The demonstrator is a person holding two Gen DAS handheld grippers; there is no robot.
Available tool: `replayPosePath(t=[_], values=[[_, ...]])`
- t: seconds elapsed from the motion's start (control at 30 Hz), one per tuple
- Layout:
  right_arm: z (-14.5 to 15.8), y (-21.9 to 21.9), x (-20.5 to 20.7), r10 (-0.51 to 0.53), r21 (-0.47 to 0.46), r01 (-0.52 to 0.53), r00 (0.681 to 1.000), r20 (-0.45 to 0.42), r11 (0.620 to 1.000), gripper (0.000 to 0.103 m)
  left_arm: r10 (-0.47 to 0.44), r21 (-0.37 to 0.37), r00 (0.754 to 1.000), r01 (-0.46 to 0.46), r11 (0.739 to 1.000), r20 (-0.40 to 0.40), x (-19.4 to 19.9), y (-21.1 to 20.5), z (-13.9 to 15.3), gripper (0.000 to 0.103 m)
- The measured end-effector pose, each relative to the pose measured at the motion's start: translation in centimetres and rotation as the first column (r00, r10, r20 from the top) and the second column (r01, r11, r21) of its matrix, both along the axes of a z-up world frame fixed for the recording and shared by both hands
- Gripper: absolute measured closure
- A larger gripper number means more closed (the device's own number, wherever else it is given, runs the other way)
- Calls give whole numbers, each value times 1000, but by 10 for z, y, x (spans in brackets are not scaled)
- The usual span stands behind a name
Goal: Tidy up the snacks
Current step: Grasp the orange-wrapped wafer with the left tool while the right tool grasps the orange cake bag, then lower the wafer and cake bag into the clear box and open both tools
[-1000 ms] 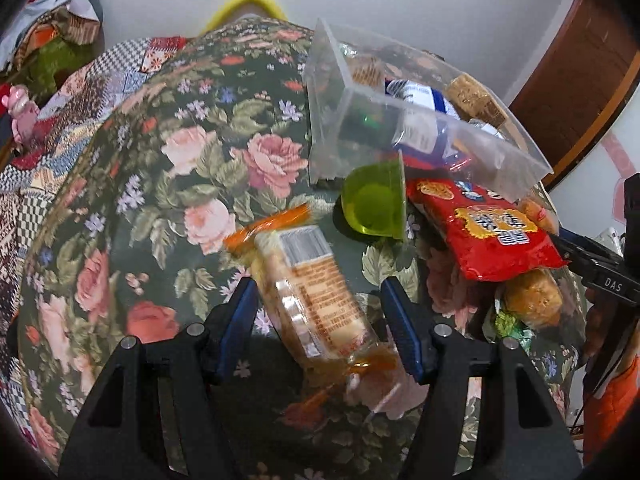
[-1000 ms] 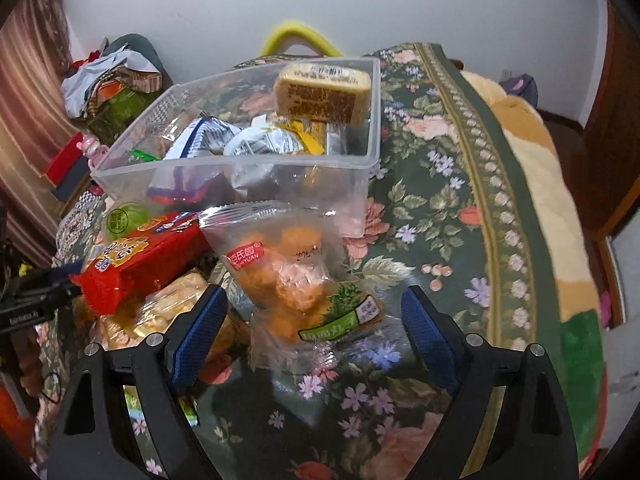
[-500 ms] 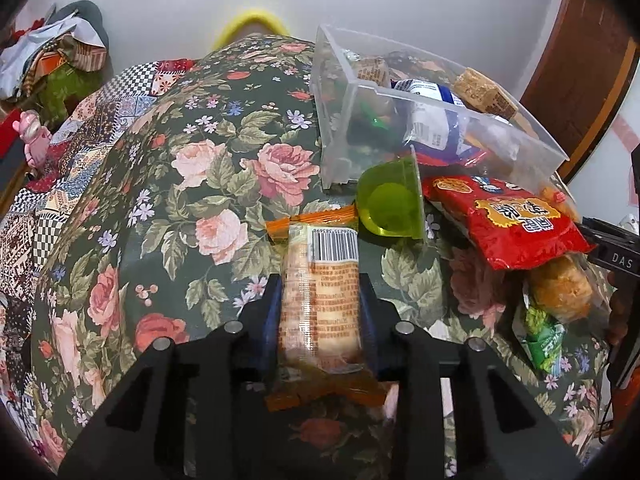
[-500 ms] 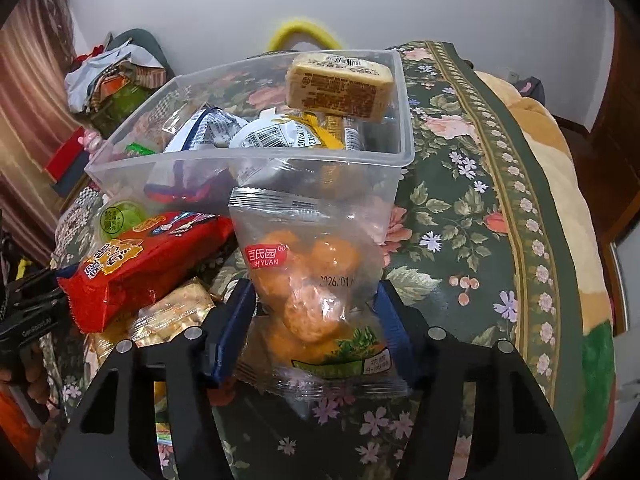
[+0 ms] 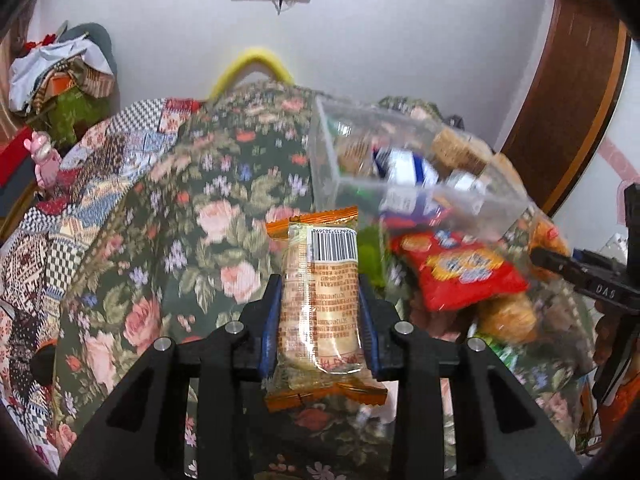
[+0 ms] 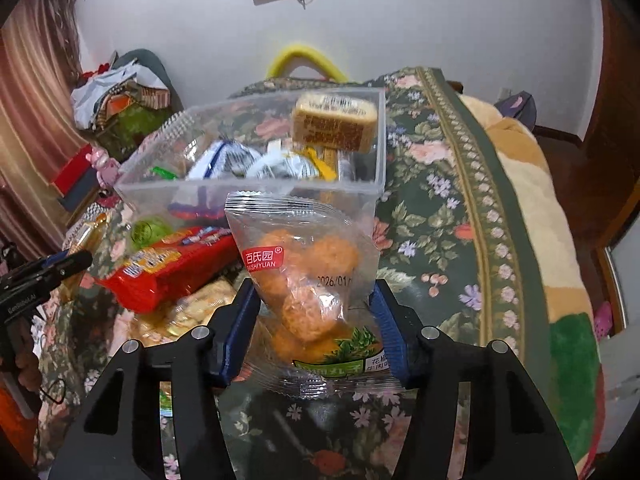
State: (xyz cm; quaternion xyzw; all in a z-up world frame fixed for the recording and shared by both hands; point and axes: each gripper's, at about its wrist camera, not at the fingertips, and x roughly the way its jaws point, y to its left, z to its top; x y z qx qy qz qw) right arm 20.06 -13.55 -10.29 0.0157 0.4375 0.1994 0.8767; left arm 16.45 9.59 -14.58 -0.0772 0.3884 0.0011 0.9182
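Left gripper [image 5: 320, 312] jaws pinch a light, crushable biscuit pack [image 5: 320, 300] mid-body; right gripper [image 6: 314, 320] jaws pinch a soft, slippery snack bag [image 6: 308, 280].

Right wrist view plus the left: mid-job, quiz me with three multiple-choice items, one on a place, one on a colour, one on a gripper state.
1. Where does the brown block snack sit?
A. in the clear bin
B. on the quilt
C. in a gripper

2. What colour are the crimped ends of the cracker pack?
A. blue
B. orange
C. green

3. What does the right gripper hold?
A. nothing
B. the red packet
C. the clear bag of orange balls

Answers: 1 A, it rests atop the bin's contents. 2 B, both ends are orange. 3 C, both blue pads press the bag.
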Motion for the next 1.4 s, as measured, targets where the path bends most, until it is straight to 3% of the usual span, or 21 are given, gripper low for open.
replayPosePath(t=[0.23, 0.67, 0.87, 1.1, 1.4], values=[[21, 2, 7, -10, 19, 9, 997, 71, 1000, 50, -18, -12, 996, 19, 1000, 86, 13, -7, 33, 68], [44, 12, 39, -34, 46, 26, 984, 178, 999, 50, -72, -5, 984, 74, 997, 163, 69, -30, 64, 68], [37, 18, 59, -45, 28, 41, 984, 173, 999, 50, -86, 2, 986, 87, 996, 141, 101, -38, 55, 68], [16, 21, 80, -54, 20, 53, 993, 105, 998, 49, -93, 4, 991, 93, 996, 98, 130, -44, 33, 68], [18, 33, 79, -21, -44, 27, 991, 133, 999, 48, -65, -10, 997, 65, 998, 45, 151, -38, 13, 68]])
